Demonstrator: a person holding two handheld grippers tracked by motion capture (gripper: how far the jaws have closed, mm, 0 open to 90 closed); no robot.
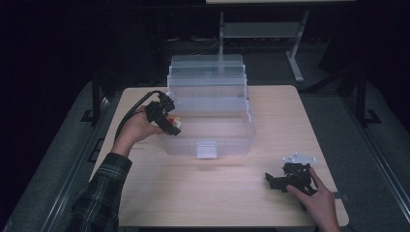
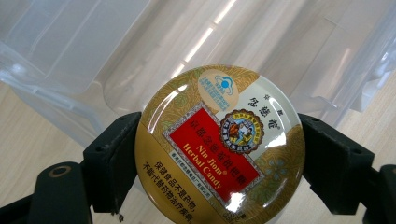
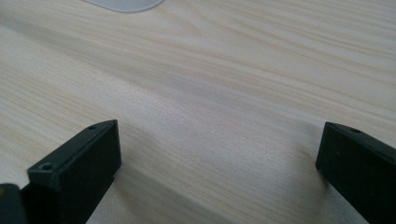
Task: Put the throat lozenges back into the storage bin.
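Item 1 — candy tin (image 2: 219, 142). Round, flat, glossy metal lid in gold with green leaf pattern, a red label panel reading "Nin Jiom Herbal Candy", a round emblem and Chinese print. It sits squarely between the two black jaws of the left gripper (image 2: 219, 158), clamped at its left and right edges, its printed face turned toward the gripper's camera. In the high view the tin (image 1: 175, 121) shows as a small red-and-pale spot at the gripper's tip (image 1: 171, 123), held at the left wall of the storage box, near its upper rim.

Item 2 — storage box (image 1: 208, 130). Clear, colourless plastic, rectangular, with stepped tiers folded open toward the far side and a whitish latch tab on the front wall. Stands at the middle of the table. In the left gripper view its smooth translucent walls (image 2: 116, 56) rise just behind the tin.

Item 3 — right gripper (image 1: 285, 180). Black, blocky, with a grey three-cornered plate on top; rests low on the table near the right front corner, well apart from the box, a hand on it. Its jaws stand wide apart with nothing between them, matt and square-ended.

Item 4 — table (image 1: 232, 193). Pale wood-grain top, rounded corners, fine straight grain.
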